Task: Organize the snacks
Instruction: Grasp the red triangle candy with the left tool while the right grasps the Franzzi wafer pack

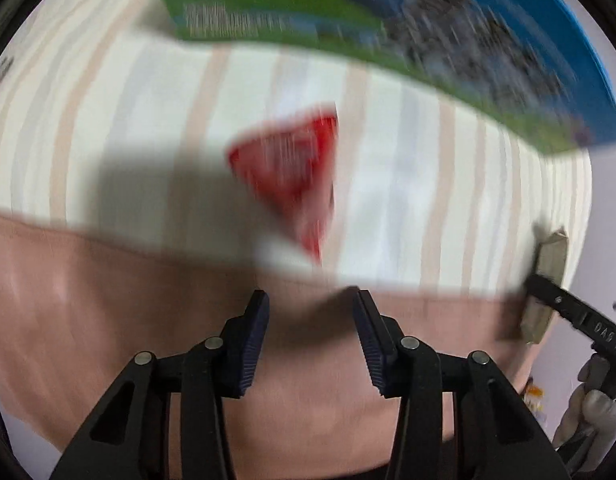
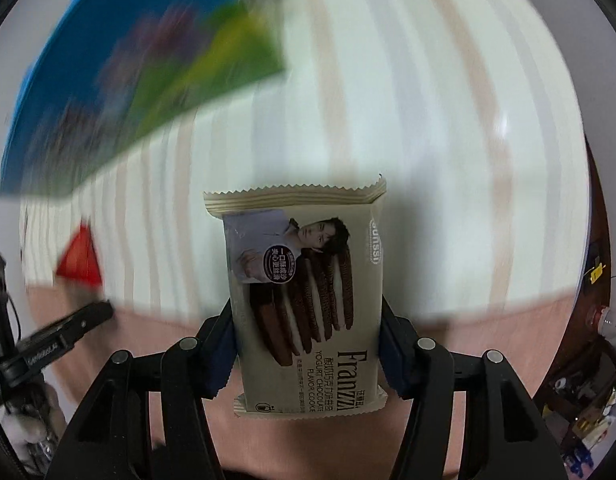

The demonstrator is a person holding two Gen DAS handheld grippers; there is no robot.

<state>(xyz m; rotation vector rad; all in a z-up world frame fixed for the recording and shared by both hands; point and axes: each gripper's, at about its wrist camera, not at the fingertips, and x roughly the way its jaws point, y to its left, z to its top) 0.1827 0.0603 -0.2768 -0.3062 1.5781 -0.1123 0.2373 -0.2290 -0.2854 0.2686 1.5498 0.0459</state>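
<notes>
Carrying step: the right gripper (image 2: 306, 344) is clamped on the cookie pack (image 2: 304, 300) — next, set it by the box (image 2: 120, 92); left gripper (image 1: 310, 344) gapes empty, red packet (image 1: 292, 176) mid-cloth.

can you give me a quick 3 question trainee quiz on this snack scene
1. True or false: the right tool is shut on the cookie packet.
2. The left tool is: A) holding the red triangular packet; B) open and holding nothing; C) gripping the blue and green box.
3. Fill in: the red triangular packet lies on the ______ cloth.

Key: 1 true; 2 B; 3 striped
</notes>
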